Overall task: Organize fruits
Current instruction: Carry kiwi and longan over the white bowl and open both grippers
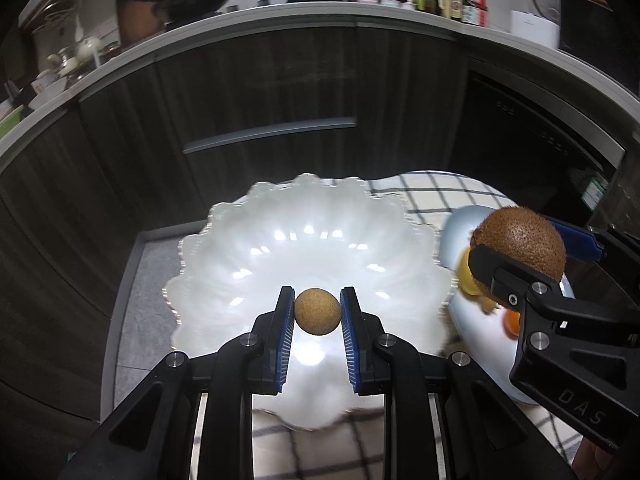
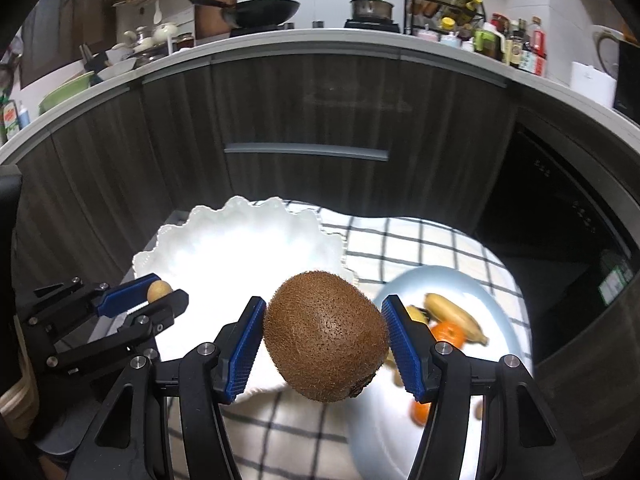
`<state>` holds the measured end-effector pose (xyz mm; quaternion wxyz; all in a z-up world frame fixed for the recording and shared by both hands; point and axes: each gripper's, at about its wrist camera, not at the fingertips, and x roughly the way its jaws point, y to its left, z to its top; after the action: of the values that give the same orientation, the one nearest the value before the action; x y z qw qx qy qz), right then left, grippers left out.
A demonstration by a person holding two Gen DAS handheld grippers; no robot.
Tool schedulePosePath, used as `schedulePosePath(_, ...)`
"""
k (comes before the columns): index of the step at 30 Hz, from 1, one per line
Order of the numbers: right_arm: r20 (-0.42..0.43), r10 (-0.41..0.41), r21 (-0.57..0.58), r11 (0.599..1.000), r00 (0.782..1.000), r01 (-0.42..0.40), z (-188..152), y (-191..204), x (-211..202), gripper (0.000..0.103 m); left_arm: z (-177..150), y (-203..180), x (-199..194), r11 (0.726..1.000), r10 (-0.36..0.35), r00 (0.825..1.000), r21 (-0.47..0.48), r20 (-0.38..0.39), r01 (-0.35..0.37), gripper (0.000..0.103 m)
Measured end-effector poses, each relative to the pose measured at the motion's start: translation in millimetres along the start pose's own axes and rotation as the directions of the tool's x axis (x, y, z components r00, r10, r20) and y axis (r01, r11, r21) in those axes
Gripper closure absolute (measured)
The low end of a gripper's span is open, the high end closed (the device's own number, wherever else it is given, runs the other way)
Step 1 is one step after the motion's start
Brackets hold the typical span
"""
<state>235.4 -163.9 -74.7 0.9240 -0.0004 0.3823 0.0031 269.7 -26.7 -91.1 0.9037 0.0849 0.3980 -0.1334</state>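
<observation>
My left gripper [image 1: 317, 312] is shut on a small tan round fruit [image 1: 317, 311] and holds it over the white scalloped bowl [image 1: 248, 240]. My right gripper [image 2: 324, 340] is shut on a brown fuzzy kiwi [image 2: 326, 336], held above the table between the white bowl [image 2: 224, 236] and a pale blue plate [image 2: 452, 280]. The plate holds a banana [image 2: 454, 316] and two oranges [image 2: 448, 334]. The right gripper with the kiwi [image 1: 520, 240] also shows at the right of the left wrist view. The left gripper [image 2: 160, 294] shows at the left of the right wrist view.
The bowl and plate stand on a black-and-white checked cloth [image 2: 420, 240] over a small table. Dark wood kitchen cabinets [image 2: 304, 120] stand close behind. The counter above carries a wok [image 2: 264, 10], a pot and bottles. A dark oven front is at right.
</observation>
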Motion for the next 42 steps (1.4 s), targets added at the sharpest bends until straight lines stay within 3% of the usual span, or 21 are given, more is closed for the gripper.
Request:
schedulePosePath(9, -0.074, 0.018, -0.024, 0.999, 0.997, -0.02, 2.6, 27.4, 53.5, 0.042, -4.5, 35.8, 42.4, 0.998, 0.038, 0.998, -0.041, -0.046, -0.04, 0.079)
schedulePosePath(21, -0.161, 0.012, -0.026, 1.0, 0.987, -0.017, -5.5, 33.3, 92.1, 0.042, -13.5, 49.2, 75.5, 0.997, 0.048, 0.994, -0.057, -0.103, -0.054, 0.079)
schedulePosePath(23, -0.171, 0.011, -0.02, 1.0, 0.985, -0.015, -5.6, 32.5, 94.4, 0.042, -13.8, 50.5, 75.7, 0.996, 0.051, 0.993, -0.063, -0.103, -0.058, 0.074)
schedulePosePath(25, -0.182, 0.01, -0.014, 1.0, 0.983, -0.012, -6.2, 31.4, 95.8, 0.042, -14.1, 52.3, 74.5, 0.995, 0.068, 0.993, -0.068, -0.101, -0.075, 0.054)
schedulePosePath(27, -0.18, 0.003, -0.012, 1.0, 0.984, -0.005, -5.9, 30.9, 95.8, 0.042, -13.7, 53.5, 72.6, 0.994, 0.083, 0.992, -0.066, -0.096, -0.09, 0.047)
schedulePosePath(30, -0.135, -0.035, -0.031, 0.999, 0.99, 0.031, -1.6, 32.4, 87.6, 0.029, -13.6, 55.6, 69.2, 0.991, 0.108, 0.99, -0.069, -0.091, -0.115, 0.035)
schedulePosePath(32, -0.106, -0.055, -0.033, 0.998, 0.993, 0.052, 2.3, 32.4, 81.4, 0.022, -12.9, 56.1, 65.9, 0.989, 0.125, 0.989, -0.069, -0.083, -0.131, 0.033)
schedulePosePath(37, -0.075, -0.096, -0.034, 0.995, 0.993, 0.094, 6.6, 30.4, 68.2, 0.022, -9.2, 56.1, 54.9, 0.985, 0.148, 0.987, -0.078, -0.06, -0.153, 0.017)
schedulePosePath(42, -0.053, -0.115, -0.02, 0.993, 0.992, 0.114, 8.1, 21.2, 50.6, 0.022, -3.8, 47.9, 36.7, 0.983, 0.165, 0.986, -0.073, -0.025, -0.167, 0.013)
